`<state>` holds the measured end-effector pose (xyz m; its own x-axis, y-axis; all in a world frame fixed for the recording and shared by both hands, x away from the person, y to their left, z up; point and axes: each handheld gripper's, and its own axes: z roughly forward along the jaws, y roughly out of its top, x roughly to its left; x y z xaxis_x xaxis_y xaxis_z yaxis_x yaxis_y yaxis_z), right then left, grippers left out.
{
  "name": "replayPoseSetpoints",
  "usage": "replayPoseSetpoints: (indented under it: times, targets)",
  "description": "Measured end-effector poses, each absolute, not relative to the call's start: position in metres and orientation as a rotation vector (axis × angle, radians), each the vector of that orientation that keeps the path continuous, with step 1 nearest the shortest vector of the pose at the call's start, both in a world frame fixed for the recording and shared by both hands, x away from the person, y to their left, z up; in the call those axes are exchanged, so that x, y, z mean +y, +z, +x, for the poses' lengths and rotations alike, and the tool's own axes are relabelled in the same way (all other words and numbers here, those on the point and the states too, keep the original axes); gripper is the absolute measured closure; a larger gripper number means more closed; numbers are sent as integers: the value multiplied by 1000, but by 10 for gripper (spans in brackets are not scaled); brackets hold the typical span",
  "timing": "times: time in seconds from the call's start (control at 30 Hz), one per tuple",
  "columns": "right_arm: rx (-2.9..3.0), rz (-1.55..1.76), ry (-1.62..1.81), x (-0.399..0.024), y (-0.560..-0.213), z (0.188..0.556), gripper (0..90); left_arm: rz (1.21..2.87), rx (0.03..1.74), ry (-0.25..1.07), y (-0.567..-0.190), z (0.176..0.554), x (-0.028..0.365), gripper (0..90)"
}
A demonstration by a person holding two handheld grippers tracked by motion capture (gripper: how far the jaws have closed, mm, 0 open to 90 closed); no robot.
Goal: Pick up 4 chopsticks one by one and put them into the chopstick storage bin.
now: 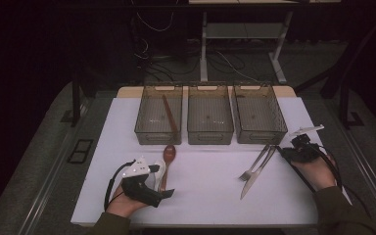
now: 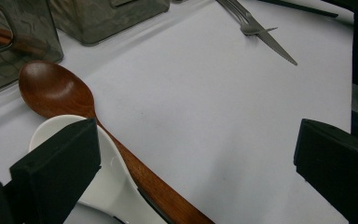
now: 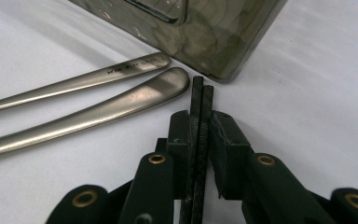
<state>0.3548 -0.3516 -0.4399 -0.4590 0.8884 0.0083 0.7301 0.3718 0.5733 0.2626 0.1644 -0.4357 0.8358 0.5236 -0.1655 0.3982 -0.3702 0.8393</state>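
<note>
While both tools hover low, cutlery waits to be sorted into the bins.

Nearest, the left tool (image 1: 149,188) stands with jaws wide apart astride a white spoon (image 2: 100,182) touching a wooden spoon (image 2: 56,91); closing squarely on one handle should avoid dragging both. The right tool (image 3: 204,121) is pressed together on a thin black strip (image 3: 199,135), beside the fork (image 1: 255,164) and knife (image 1: 257,174). Beyond stand three bins (image 1: 210,139) on the tabletop (image 1: 205,191).
</note>
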Motion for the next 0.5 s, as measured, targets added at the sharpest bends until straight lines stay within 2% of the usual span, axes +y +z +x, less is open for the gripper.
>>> replayPoseSetpoints:
  times: [0.37,0.5]
  targets:
    - [2306,1408,898,-364,-428,344,636,2005,682,156,-436,262,164,0]
    - [2329,1390,894,-368,-426,334,635,2002,682,159,-435,262,165,0]
